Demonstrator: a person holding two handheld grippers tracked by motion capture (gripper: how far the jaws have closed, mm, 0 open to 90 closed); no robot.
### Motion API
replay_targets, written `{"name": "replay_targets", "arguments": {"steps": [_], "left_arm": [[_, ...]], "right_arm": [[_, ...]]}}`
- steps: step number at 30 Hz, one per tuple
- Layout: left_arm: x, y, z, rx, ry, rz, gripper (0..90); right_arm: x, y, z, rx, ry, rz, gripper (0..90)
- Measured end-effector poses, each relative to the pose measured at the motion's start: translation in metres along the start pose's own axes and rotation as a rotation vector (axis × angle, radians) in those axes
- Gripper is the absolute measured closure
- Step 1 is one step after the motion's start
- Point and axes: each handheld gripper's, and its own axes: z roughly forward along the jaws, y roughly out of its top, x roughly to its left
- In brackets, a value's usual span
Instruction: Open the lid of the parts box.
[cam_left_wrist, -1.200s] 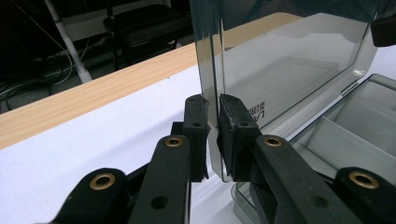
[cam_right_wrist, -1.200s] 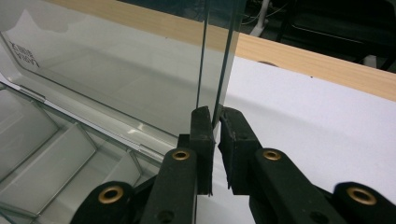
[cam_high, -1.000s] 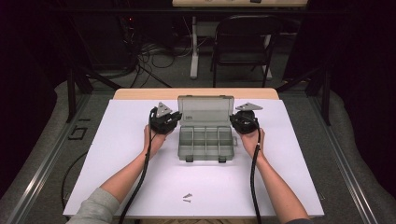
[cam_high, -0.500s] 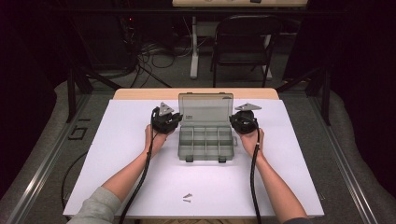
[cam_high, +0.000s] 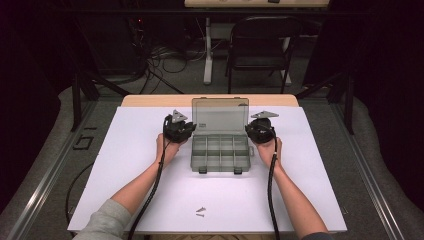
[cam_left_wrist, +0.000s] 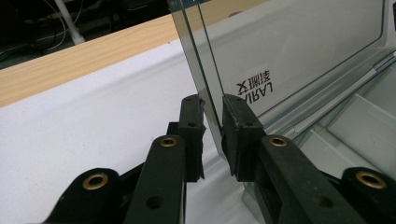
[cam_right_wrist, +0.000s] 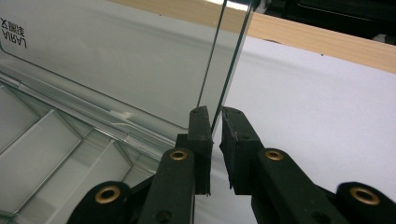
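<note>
A clear plastic compartment box (cam_high: 220, 154) sits at the middle of the white sheet, its lid (cam_high: 220, 116) standing open at the back. My left gripper (cam_high: 189, 129) is shut on the lid's left side edge, and my right gripper (cam_high: 251, 131) is shut on its right side edge. In the left gripper view the lid (cam_left_wrist: 289, 51) runs down between the two pads of the gripper (cam_left_wrist: 212, 105), with the box's dividers to the right. The right gripper view has the lid (cam_right_wrist: 116, 60) edge caught between the pads of that gripper (cam_right_wrist: 215, 114). The compartments look empty.
Two small screws (cam_high: 201, 212) lie on the white sheet (cam_high: 125, 170) near the front edge. A strip of wooden tabletop (cam_high: 150, 101) borders the sheet at the back. A black chair (cam_high: 260, 45) and cables stand on the floor beyond the table.
</note>
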Motion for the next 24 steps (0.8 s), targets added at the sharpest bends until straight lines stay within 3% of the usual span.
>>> {"name": "replay_targets", "arguments": {"steps": [15, 24], "left_arm": [[0.0012, -0.0033, 0.0054, 0.036, 0.006, -0.001, 75.6], [0.0067, -0.005, 0.004, 0.046, -0.003, -0.025, 74.5]], "right_arm": [[-0.0009, -0.0027, 0.006, 0.026, 0.005, 0.007, 80.7], [-0.0031, -0.0043, 0.0067, 0.036, 0.007, 0.01, 79.1]]}}
